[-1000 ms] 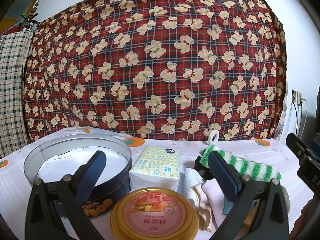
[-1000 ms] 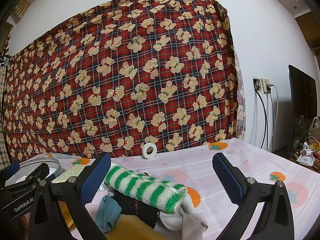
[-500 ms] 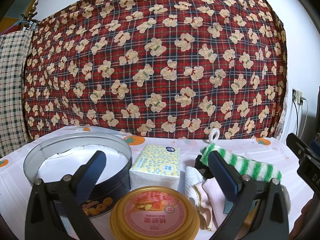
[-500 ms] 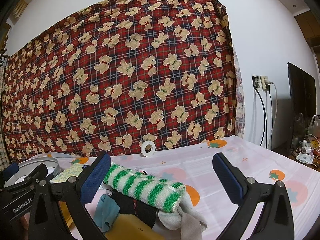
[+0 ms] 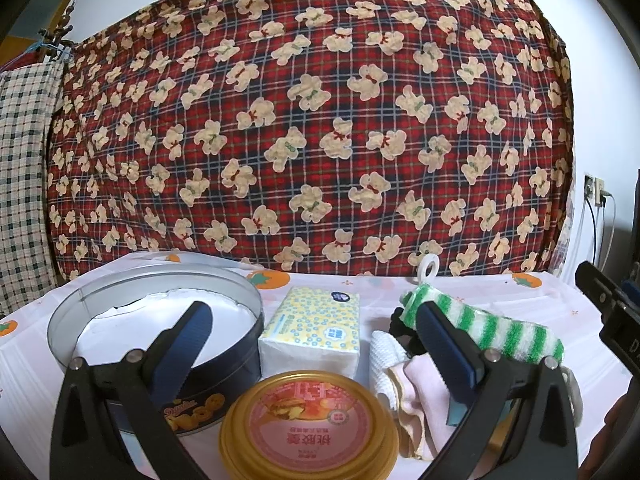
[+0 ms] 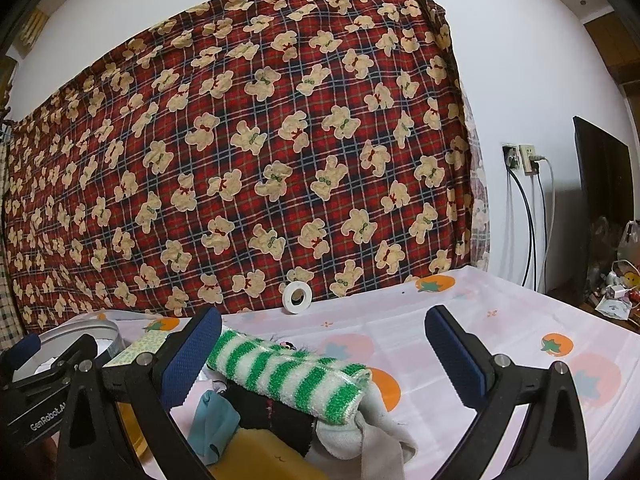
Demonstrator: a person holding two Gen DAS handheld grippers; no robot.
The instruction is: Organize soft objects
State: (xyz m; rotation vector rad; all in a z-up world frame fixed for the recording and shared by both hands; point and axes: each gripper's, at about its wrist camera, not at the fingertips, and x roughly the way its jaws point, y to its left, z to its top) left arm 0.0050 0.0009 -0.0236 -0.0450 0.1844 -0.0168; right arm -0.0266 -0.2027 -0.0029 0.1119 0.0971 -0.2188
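Observation:
A pile of soft cloths lies on the table, topped by a green-and-white striped towel (image 5: 500, 330) (image 6: 288, 376), with a pink cloth (image 5: 420, 392), a white cloth (image 5: 386, 360), a black cloth (image 6: 276, 412), a teal cloth (image 6: 214, 420) and a yellow cloth (image 6: 256, 456). An open round blue tin (image 5: 160, 320) stands at the left. My left gripper (image 5: 316, 336) is open and empty, above a gold lid (image 5: 308, 420). My right gripper (image 6: 324, 344) is open and empty over the pile.
A yellow tissue pack (image 5: 316, 328) sits between the tin and the cloths. A white tape roll (image 6: 297, 298) stands at the back against the red bear-print blanket (image 6: 256, 160). The tomato-print tablecloth (image 6: 500, 320) extends right. A dark screen (image 6: 604, 196) and cables are at the far right.
Both wrist views have tilted slightly upward and shifted a little. Both grippers stay open and nothing on the table has moved.

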